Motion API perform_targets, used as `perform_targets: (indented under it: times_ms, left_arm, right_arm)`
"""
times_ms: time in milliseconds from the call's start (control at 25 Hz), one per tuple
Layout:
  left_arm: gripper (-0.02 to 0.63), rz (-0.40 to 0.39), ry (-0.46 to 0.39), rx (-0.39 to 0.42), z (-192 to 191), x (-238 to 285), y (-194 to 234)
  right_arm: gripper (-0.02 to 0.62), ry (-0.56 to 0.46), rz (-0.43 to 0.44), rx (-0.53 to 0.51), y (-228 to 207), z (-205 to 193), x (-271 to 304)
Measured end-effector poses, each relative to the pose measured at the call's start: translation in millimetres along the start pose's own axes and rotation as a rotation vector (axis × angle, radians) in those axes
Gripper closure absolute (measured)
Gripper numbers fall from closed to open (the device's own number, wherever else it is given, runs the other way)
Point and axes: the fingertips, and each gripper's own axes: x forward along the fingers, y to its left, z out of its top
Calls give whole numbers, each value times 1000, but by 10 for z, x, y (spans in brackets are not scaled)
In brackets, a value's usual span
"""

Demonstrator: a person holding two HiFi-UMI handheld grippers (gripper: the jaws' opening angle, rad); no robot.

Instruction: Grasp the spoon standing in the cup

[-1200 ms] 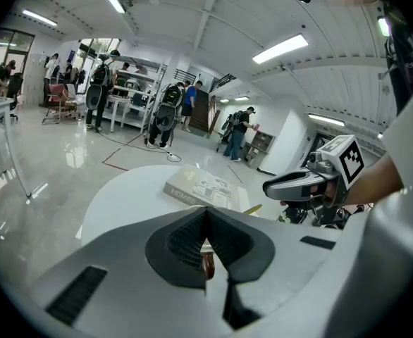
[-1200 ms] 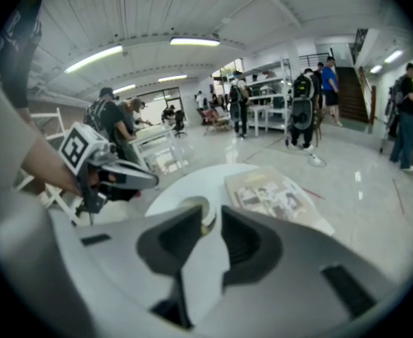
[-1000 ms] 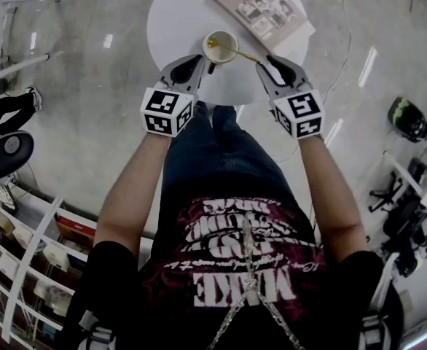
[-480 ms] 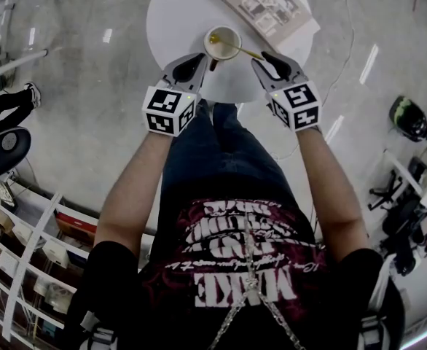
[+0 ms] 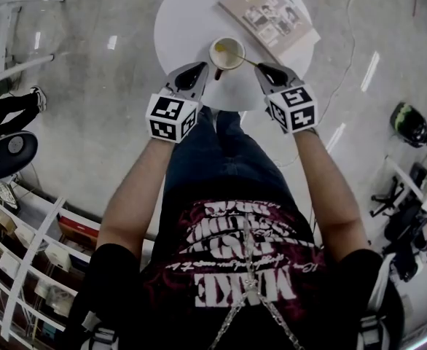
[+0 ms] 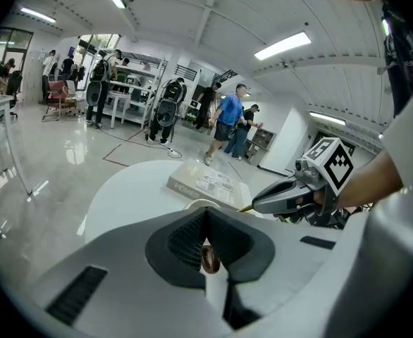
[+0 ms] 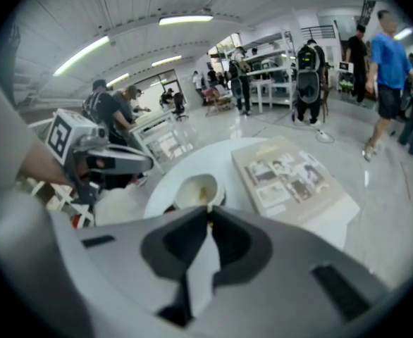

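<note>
Cup [image 5: 226,52] just ahead, between left gripper [image 5: 201,66] and right gripper [image 5: 261,68]. Spoon [image 5: 247,59] bars gap from cup to right gripper. Book [image 5: 272,12] blocks ahead-right. Bare round table [image 5: 181,20] ahead-left: free passage.

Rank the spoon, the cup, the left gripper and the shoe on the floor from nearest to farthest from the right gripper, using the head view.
1. spoon: its handle end sits in the right gripper.
2. cup: just left of that gripper.
3. left gripper: beyond the cup, shut on its handle.
4. shoe: far off at the view's left edge.
</note>
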Motion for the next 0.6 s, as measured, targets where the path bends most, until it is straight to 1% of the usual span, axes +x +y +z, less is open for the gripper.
perform_targets:
  times_ms: [240, 600]
  left_arm:
    - [581, -11, -5, 19, 178, -47, -6]
    - [581, -43, -7, 51, 395, -179, -68]
  right_arm:
    - [560, 13, -40, -9, -22, 81, -67]
    - [560, -9, -47, 44, 76, 166, -305]
